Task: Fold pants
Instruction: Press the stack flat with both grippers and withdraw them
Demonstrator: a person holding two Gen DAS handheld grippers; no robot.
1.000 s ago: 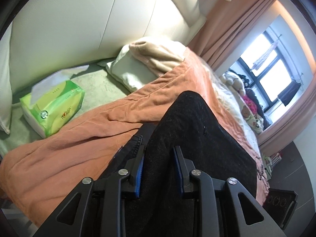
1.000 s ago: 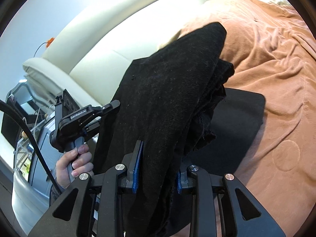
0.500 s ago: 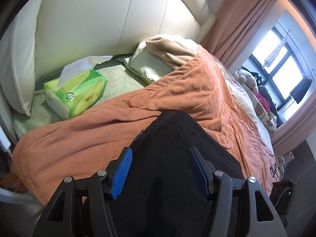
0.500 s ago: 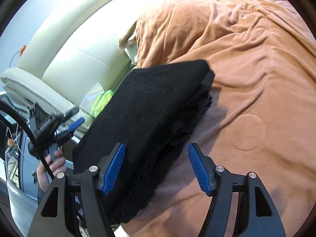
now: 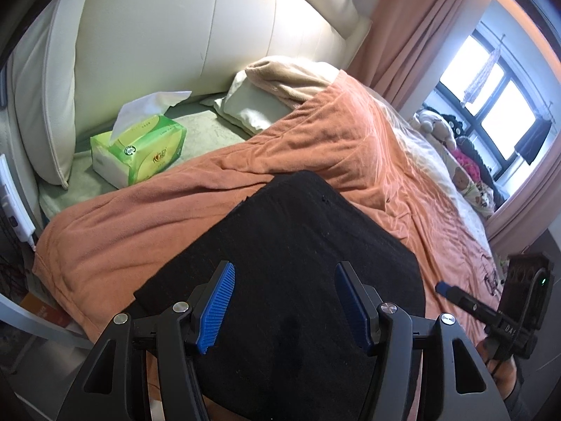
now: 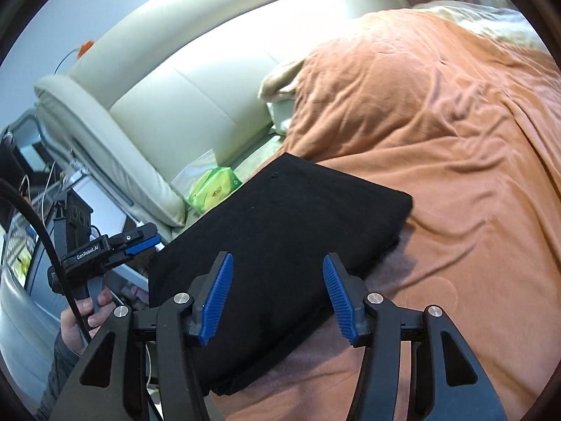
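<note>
The black pants (image 5: 298,263) lie folded into a flat rectangle on the orange blanket (image 5: 157,217), near the bed's edge. They also show in the right wrist view (image 6: 280,231). My left gripper (image 5: 284,305) is open and empty, just above the pants' near side. My right gripper (image 6: 278,298) is open and empty above the pants' near edge. The left gripper shows at the left in the right wrist view (image 6: 140,240), the right gripper at the far right in the left wrist view (image 5: 452,289).
A green tissue box (image 5: 140,151) sits by the cream headboard (image 5: 175,35). A pillow with a beige blanket (image 5: 266,101) lies at the head of the bed. Stuffed toys (image 5: 455,161) sit by the window. The bed edge drops off at the left.
Both grippers opened and let go of the pants, then drew back. The pants dropped from a raised fold to lie flat on the blanket.
</note>
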